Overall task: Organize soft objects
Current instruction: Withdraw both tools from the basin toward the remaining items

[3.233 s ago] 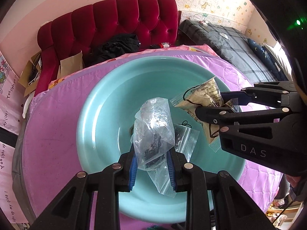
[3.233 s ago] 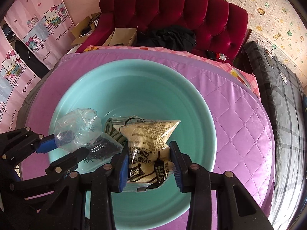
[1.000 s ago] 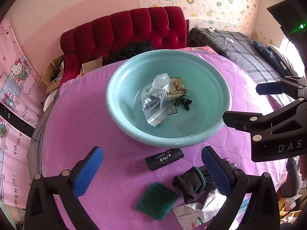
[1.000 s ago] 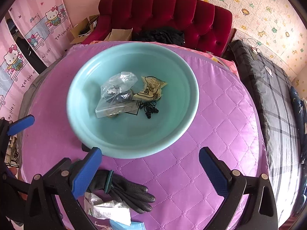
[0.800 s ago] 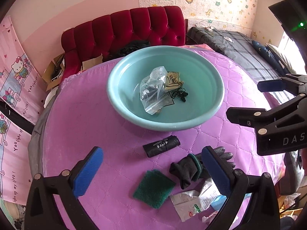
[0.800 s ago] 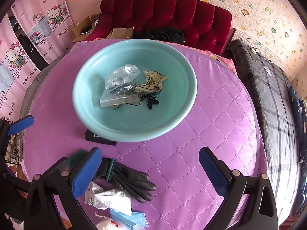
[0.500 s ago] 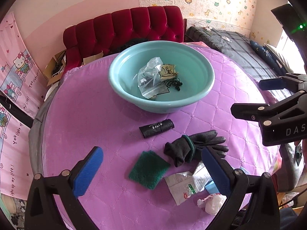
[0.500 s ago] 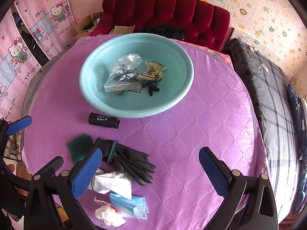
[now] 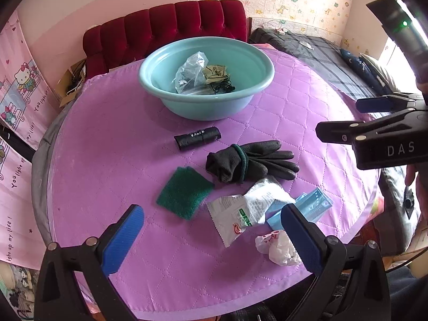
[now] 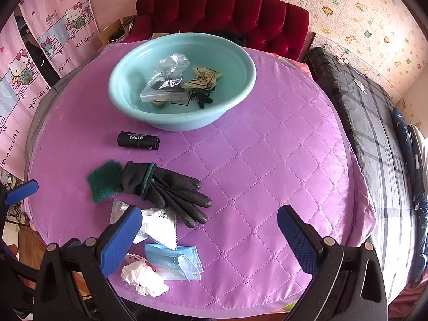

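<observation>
A teal basin (image 9: 171,99) (image 10: 139,112) stands at the far side of the purple quilted table and holds a clear plastic bag (image 9: 191,71) (image 10: 168,76), a tan packet (image 9: 216,72) (image 10: 204,77) and black earphones (image 10: 202,99). On the table lie a black roll (image 9: 197,138) (image 10: 138,140), a black glove (image 9: 251,161) (image 10: 171,190), a green scouring pad (image 9: 184,192) (image 10: 103,180), a white sachet (image 9: 240,211) (image 10: 157,227), a blue face mask (image 9: 307,206) (image 10: 174,263) and a crumpled white wrapper (image 9: 276,247) (image 10: 141,274). My left gripper (image 9: 211,236) and right gripper (image 10: 210,235) are open, empty, above the near edge.
A red tufted sofa (image 9: 165,26) (image 10: 222,2) stands behind the table with a cardboard box beside it. A plaid bed (image 10: 374,123) runs along the right. Pink cartoon curtains (image 10: 32,53) hang at the left. The table's front edge is just below both grippers.
Both grippers let go of the plastic bag and the tan packet into the basin, opened wide and pulled back toward the near edge, bringing the glove, pad, sachet and mask into view.
</observation>
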A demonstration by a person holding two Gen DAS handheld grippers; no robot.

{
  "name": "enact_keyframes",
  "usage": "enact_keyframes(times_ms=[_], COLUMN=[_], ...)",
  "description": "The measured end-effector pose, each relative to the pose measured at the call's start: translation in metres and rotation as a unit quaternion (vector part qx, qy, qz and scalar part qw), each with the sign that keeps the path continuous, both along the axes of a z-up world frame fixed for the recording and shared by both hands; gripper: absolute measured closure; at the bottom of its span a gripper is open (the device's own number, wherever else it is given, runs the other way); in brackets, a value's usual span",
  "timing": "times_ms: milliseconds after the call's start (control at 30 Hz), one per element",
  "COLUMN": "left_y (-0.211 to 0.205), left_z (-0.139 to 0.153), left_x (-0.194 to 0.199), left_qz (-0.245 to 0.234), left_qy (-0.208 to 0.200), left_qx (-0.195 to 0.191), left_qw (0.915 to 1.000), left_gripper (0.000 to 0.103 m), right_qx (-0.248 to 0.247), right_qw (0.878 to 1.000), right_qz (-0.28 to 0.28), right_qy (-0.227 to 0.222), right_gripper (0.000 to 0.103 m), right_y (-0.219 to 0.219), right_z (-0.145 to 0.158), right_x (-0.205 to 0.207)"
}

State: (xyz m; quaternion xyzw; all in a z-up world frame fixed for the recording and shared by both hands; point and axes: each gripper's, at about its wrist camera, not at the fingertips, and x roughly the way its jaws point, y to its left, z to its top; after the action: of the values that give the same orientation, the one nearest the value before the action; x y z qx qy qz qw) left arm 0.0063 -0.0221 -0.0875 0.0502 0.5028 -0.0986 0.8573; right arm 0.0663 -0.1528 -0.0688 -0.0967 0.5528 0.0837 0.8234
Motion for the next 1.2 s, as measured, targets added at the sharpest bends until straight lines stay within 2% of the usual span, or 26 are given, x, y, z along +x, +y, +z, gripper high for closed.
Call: enact_keyframes(times_ms=[533, 1200], left_y=[-0.022, -0.067], left_z=[-0.018, -0.069], left_x=[-0.022, -0.036], left_qz=[-0.024, -0.070], left_qy=[0.015, 0.093], left_qx=[0.010, 0.003], left_qw=[0.9996, 0.9932], left_gripper=[0.000, 0.000], right_qx=[0.003, 0.007], right_qw=[1.000, 0.998], right_qz=[-0.011, -0.020], right_qy=[0.022, 0.065], right_gripper=[0.000, 0.000], right_y=[-0.016, -0.039], right_z=[-0.019, -0.057], right_x=[-0.011, -0.009])
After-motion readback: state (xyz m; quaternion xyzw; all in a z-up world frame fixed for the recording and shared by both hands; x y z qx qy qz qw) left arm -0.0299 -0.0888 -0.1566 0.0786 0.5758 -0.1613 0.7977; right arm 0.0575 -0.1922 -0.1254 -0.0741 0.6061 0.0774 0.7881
